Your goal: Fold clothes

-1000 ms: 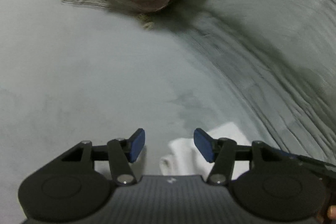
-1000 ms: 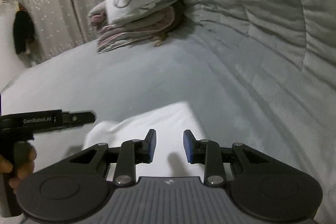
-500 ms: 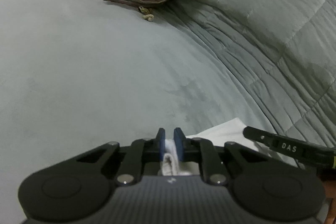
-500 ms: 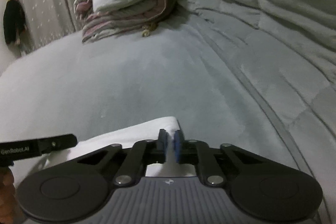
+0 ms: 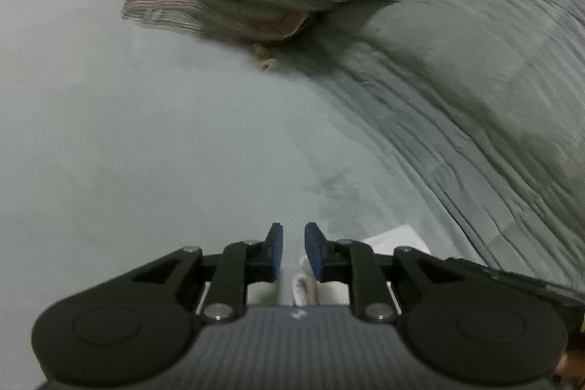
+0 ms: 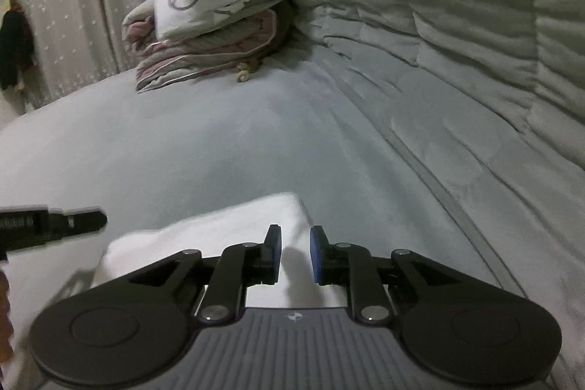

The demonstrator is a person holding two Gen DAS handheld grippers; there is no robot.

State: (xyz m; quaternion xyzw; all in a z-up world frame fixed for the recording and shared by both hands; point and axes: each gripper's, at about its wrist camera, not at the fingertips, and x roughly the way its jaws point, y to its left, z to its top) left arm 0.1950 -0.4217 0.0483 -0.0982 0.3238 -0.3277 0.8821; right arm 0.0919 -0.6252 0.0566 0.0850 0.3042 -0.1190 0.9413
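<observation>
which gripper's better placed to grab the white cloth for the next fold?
Right, probably. The right gripper has open jaws over the white cloth's broad top; the left gripper, also open, sees only its edge.

I see a grey bedspread (image 6: 219, 148) under dim light, a quilted grey duvet (image 6: 475, 24) bunched on the right, stacked pillows (image 6: 219, 6) at the far end (pink-trimmed), a pale speckled curtain (image 6: 65, 6) behind.

Black claw (image 6: 295, 253) (blue pads (image 6: 315, 254)), silver screws.
</observation>
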